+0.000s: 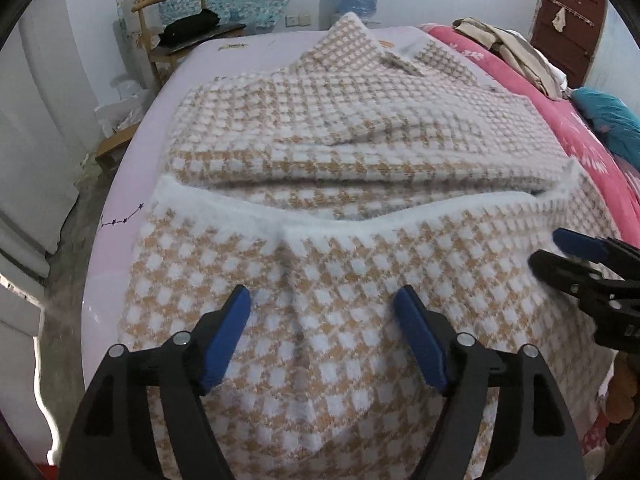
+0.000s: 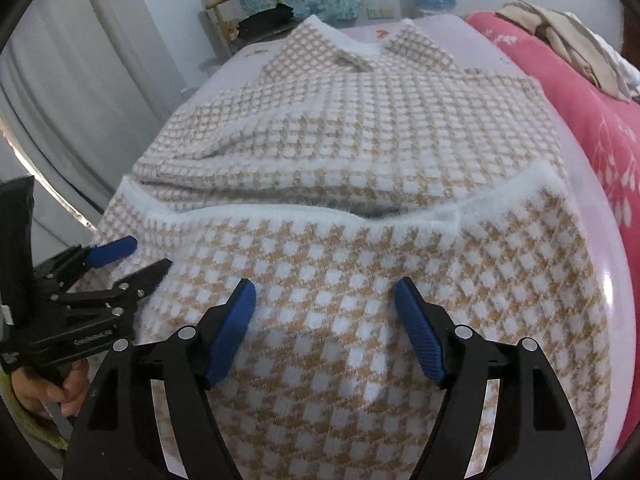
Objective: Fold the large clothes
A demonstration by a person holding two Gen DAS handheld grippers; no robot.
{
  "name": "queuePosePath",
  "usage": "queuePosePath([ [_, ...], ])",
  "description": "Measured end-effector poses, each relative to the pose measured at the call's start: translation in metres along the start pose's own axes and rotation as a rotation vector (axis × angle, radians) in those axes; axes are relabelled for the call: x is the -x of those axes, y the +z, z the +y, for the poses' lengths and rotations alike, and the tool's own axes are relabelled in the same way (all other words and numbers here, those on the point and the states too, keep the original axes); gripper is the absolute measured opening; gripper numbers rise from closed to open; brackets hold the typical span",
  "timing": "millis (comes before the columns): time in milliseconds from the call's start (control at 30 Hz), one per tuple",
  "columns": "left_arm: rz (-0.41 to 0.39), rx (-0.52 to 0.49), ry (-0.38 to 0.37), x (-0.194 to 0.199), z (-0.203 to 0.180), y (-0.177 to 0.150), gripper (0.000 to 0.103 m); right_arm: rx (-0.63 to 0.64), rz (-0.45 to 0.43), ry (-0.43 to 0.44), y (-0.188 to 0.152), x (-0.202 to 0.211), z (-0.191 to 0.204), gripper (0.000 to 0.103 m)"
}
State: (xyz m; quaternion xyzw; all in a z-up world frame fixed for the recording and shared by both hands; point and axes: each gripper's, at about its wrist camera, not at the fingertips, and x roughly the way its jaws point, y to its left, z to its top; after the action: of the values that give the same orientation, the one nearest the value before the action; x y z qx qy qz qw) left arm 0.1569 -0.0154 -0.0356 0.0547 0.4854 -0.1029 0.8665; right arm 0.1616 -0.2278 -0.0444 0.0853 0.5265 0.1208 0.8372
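The thick, fuzzy checked sweater (image 1: pixel 360 152) lies partly folded on the bed (image 1: pixel 120 208), soft, floppy and probably fairly heavy, best pinched at its white hem corners, while the left tool (image 1: pixel 322 336) and right tool (image 2: pixel 325 332) hover above it with fingers spread, holding nothing.

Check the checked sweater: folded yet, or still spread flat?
Partly folded: the sweater's white hem lies doubled up over its middle; collar end still flat.

The sweater's (image 1: pixel 320 260) near hem runs off the bottom edge; its far half is blurred in both views.
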Motion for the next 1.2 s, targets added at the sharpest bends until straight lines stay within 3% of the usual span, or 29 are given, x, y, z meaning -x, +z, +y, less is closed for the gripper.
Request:
queuePosePath([
  [200,0.056,0.047,0.050,-0.004,0.004,0.007,0.089,-0.070,-0.057,-0.023,0.014,0.024,-0.010,0.071],
  [333,0.063,0.061,0.063,-0.005,0.004,0.007,0.094,-0.098,0.044,-0.081,0.013,-0.008,-0.020,0.073],
  [433,0.066,0.070,0.077,-0.006,0.005,0.007,0.097,-0.065,0.044,-0.103,0.016,-0.011,-0.014,0.078],
  [567,0.064,0.072,0.075,-0.006,0.005,0.006,0.097,-0.078,0.075,-0.084,0.020,-0.015,-0.014,0.085],
  [633,0.063,0.073,0.075,-0.006,0.005,0.006,0.097,-0.070,0.103,-0.069,0.021,-0.018,-0.011,0.095],
  [1200,0.046,0.071,0.083,-0.006,0.006,0.005,0.098,-0.082,0.162,-0.079,0.033,-0.029,-0.010,0.095],
])
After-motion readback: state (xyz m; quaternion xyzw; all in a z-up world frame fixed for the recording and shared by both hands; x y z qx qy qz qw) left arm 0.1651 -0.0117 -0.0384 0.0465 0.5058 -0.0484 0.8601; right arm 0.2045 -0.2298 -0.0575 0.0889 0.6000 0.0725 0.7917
